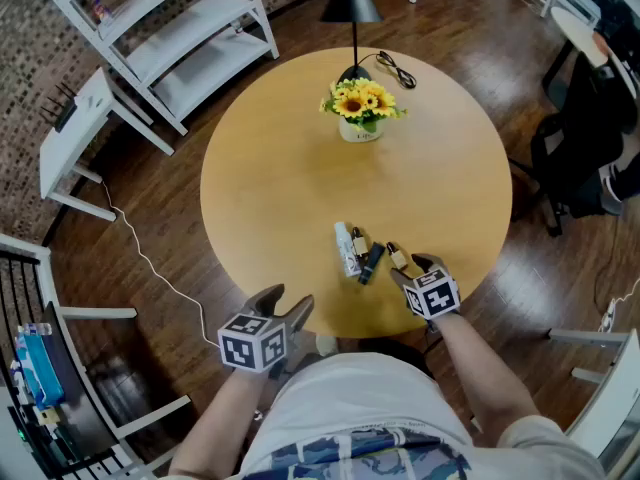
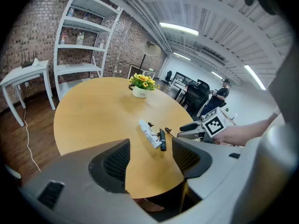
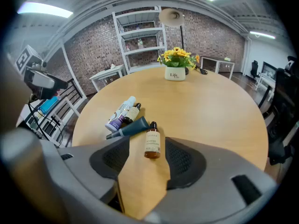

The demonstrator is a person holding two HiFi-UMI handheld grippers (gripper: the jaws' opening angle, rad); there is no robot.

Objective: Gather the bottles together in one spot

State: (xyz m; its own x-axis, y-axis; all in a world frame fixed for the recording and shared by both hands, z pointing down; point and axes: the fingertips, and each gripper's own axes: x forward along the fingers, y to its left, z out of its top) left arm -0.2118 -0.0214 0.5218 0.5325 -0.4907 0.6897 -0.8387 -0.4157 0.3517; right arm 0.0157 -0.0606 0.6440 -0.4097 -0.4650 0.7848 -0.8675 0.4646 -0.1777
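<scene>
The right gripper (image 1: 414, 268) is pointing down at the near side of the round wooden table (image 1: 270, 188), and its two jaws are standing wide apart. A brown bottle (image 3: 152, 144) is lying flat on the table between the jaws, but the pads are not squeezing it. It is wearing a black cap and a pale label, and the cap is pointing away from the person. Just beside the cap, a dark tube (image 3: 128, 129) is lying on its side. Behind the tube, a smaller bottle (image 3: 132, 113) with a black cap and a yellowish label is lying right against a white bottle (image 3: 119, 115) with purple on its label. All of them are sitting close together on the person's side of the table. That is making three bottles and one tube, four things in all. The left gripper (image 1: 286, 301) is hanging at the table's near edge, well apart from the bottles. Its jaws are standing wide apart too, with only bare table showing between them. Each gripper is carrying one cube with square markers, so two cubes. On the far side of the table, one white pot of yellow flowers (image 1: 361, 103) is standing, and one black lamp (image 1: 352, 3) is rising just behind it.
</scene>
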